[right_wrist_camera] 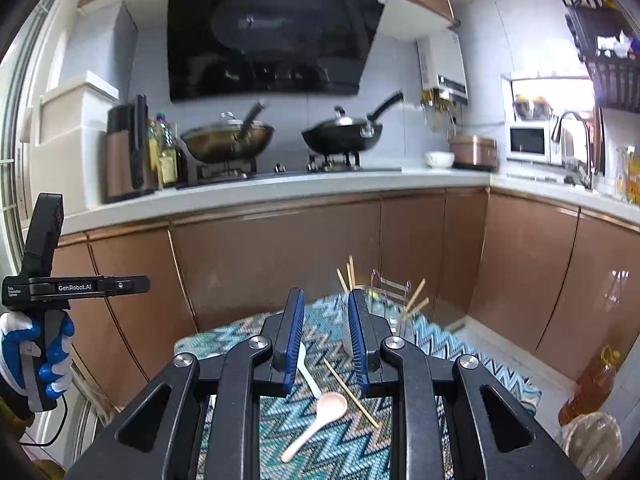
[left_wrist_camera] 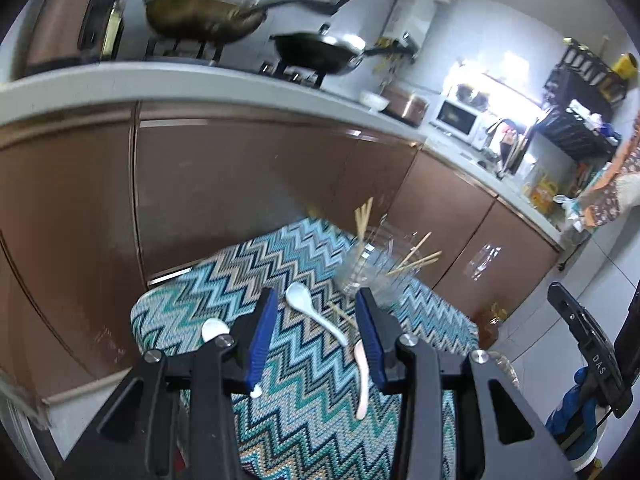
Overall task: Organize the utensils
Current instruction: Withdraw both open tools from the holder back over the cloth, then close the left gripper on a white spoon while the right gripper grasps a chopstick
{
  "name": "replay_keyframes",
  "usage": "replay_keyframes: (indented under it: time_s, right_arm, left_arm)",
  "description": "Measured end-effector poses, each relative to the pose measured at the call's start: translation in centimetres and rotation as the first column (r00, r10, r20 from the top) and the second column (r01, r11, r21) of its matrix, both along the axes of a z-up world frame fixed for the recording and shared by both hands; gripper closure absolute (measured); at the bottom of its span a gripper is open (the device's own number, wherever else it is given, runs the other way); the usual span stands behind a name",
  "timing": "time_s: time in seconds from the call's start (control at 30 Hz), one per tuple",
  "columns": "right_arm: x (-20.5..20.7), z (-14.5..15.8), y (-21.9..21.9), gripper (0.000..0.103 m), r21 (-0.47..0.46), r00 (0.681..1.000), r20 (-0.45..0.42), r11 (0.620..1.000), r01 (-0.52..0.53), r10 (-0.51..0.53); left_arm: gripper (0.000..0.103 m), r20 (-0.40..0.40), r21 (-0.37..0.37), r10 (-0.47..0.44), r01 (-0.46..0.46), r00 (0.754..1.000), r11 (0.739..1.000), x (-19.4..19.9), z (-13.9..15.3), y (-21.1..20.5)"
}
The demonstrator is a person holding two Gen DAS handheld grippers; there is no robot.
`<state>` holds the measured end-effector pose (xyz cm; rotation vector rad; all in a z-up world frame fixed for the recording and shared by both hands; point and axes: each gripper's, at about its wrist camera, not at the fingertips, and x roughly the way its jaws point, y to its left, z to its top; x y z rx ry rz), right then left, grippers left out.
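Both the left gripper (left_wrist_camera: 316,300) and right gripper (right_wrist_camera: 322,304) stand parted, empty, above a pink spoon (right_wrist_camera: 320,420). Behind, a clear holder (left_wrist_camera: 368,268) contains wooden chopsticks (left_wrist_camera: 362,216)

The cloth (right_wrist_camera: 320,436) on the low table is a busy zigzag of teal, pale blue, navy, white and beige. On it lie a white spoon (left_wrist_camera: 316,312), a second white spoon (left_wrist_camera: 214,329), and a pale pink spoon (right_wrist_camera: 320,420), along with a tan chopstick (right_wrist_camera: 350,394). More tan chopsticks (left_wrist_camera: 416,260) stand in a clear holder (left_wrist_camera: 368,268). Each claw is black with bright blue pads (left_wrist_camera: 262,336), and the person's glove (right_wrist_camera: 52,360) is blue and white. The cabinet doors (right_wrist_camera: 280,260) are a glossy copper brown under a white counter (right_wrist_camera: 280,188). One wok (right_wrist_camera: 226,142) is bronze, the other wok (right_wrist_camera: 340,136) black, below a black hood (right_wrist_camera: 272,32). A bottle (right_wrist_camera: 592,388) on the floor holds amber oil.
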<state>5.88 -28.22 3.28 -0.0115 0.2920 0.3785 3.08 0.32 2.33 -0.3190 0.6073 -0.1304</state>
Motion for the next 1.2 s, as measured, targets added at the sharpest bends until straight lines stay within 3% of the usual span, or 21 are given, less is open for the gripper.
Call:
replay_keyframes:
  time_s: [0.27, 0.43, 0.57, 0.77, 0.93, 1.2]
  right_arm:
    - [5.2, -4.6, 0.5, 0.080, -0.042, 0.985, -0.166, 0.998, -0.043, 0.035]
    - [9.9, -7.6, 1.7, 0.080, -0.067, 0.951, -0.300, 0.993, -0.094, 0.070]
    - [13.1, -9.6, 3.6, 0.080, -0.124, 0.931, -0.359, 0.985, -0.124, 0.073]
    - [19.3, -13.6, 7.5, 0.081, -0.205, 0.880, -0.464, 0.955, -0.215, 0.098]
    - [23.9, -18.2, 10.0, 0.081, -0.276, 0.817, -0.569, 0.915, -0.293, 0.090]
    - [29.1, -22.5, 11.9, 0.081, -0.326, 0.762, -0.644, 0.875, -0.359, 0.072]
  left_arm:
    - [0.064, -0.163, -0.025, 0.019, -0.023, 0.986, 0.999, 3.8, -5.7, 3.0]
    - [0.064, -0.279, -0.056, 0.008, -0.025, 0.960, 0.998, 6.6, -10.3, 5.0]
    - [0.064, -0.326, -0.062, 0.004, -0.026, 0.946, 0.998, 8.2, -13.2, 6.6]
    - [0.064, -0.360, -0.067, -0.011, -0.014, 0.933, 0.998, 10.4, -16.3, 8.3]
    - [0.064, -0.412, -0.087, -0.018, -0.020, 0.911, 0.996, 12.3, -19.0, 9.7]
    - [0.064, -0.483, -0.157, -0.062, -0.017, 0.874, 0.987, 14.8, -21.3, 10.3]
